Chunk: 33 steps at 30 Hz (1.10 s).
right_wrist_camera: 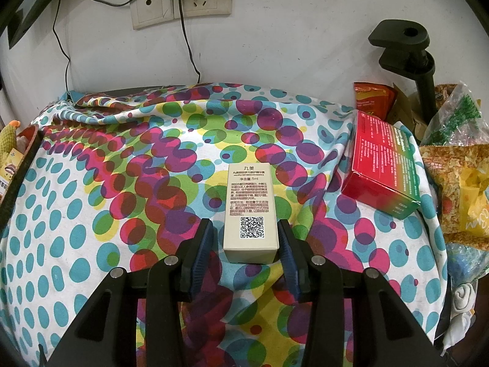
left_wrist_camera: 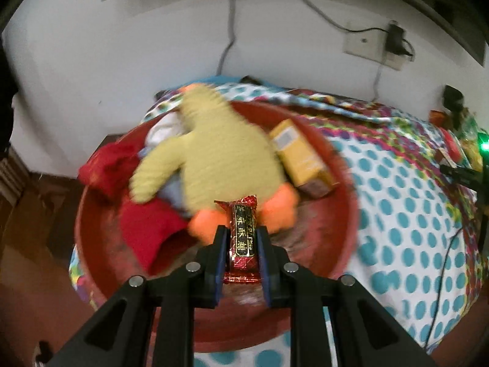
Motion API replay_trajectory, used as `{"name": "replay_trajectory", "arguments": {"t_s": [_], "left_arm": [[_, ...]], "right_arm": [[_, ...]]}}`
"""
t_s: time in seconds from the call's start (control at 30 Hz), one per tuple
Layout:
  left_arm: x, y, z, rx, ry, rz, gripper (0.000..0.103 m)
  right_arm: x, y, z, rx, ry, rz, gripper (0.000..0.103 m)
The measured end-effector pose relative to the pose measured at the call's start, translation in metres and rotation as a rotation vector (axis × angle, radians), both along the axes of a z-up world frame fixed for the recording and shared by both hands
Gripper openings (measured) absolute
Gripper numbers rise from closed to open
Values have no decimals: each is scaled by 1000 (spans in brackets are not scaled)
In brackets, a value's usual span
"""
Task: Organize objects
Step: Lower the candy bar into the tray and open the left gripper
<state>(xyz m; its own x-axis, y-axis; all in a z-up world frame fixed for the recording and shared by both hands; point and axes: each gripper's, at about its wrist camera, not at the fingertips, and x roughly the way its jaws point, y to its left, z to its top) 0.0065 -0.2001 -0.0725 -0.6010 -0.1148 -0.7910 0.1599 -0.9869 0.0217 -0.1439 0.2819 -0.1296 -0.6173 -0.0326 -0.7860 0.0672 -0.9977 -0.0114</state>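
Your left gripper (left_wrist_camera: 242,235) clamping a red snack bar (left_wrist_camera: 243,238) over the red basin (left_wrist_camera: 336,165), your right gripper (right_wrist_camera: 246,238) angling down, jaws apart around the beige box (right_wrist_camera: 249,211) lying on the dotted cloth (right_wrist_camera: 91,214), white wall (right_wrist_camera: 290,30) with sockets (right_wrist_camera: 180,6) sitting beyond.

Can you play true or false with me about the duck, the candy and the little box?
1. The left gripper is pinching a red candy bar. True.
2. The yellow duck toy lies on the floor. False: it lies in the red basin.
3. The beige box sits between the right gripper's fingers. True.
4. The beige box is inside the basin. False: it lies on the spotted cloth.
5. A red-and-green box lies to the beige box's right. True.
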Motion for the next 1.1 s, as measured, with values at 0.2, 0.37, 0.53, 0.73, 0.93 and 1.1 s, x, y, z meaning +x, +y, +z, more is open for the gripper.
{"name": "replay_trajectory", "arguments": {"t_s": [0.2,0.37,0.53,0.73,0.93,1.1], "left_arm": [[5,-14,-14,61,-7,-27,22],[5,-19,-26,145,-34,-36,24],[10,-19,-22,132,-7,-46,37],[27,-15,-6,77,58,-54,37],[39,1,4,-40,100,-69,37],[42,3,8,-21,111,-67,42]], "right_arm": [[0,0,0,5,1,-1,40],[-1,-1,0,17,4,12,35],[1,-6,0,52,14,28,27],[3,-7,1,55,24,24,27],[12,-9,11,21,28,14,27],[26,-32,31,-26,46,57,27]]}}
